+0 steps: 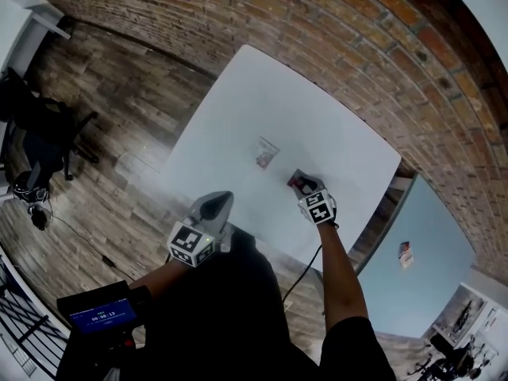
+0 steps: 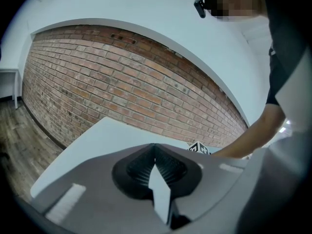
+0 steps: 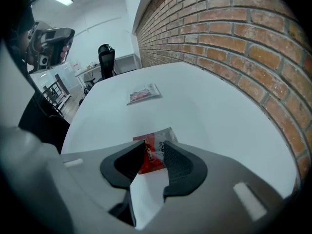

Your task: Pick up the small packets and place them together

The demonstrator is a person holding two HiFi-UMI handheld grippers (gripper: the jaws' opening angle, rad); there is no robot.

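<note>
Between the spread jaws of the right gripper (image 3: 154,145) lies a red packet (image 3: 150,157), flat on the white table (image 3: 219,111). The pads stand on either side of it with a gap showing, so the tool is released and not clamped. From the head view this gripper (image 1: 300,184) reaches over the table's near edge, with its marker cube (image 1: 318,206) towards the person. A second packet (image 3: 143,94) (pale, with a pinkish print) lies farther along the same table, well apart from the red one; the head view places it (image 1: 267,153) near the middle of the top. The left gripper (image 2: 155,152) is clenched, its ribbed pads meeting with nothing between them. It (image 1: 214,205) is held off the table's edge, close to the person's body and over the wooden floor (image 1: 103,181). A brick wall (image 1: 317,22) runs behind the table. A second, bluish table (image 1: 429,252) stands to the right and carries another small packet (image 1: 406,254). A black office chair (image 1: 40,133) stands at far left.
</note>
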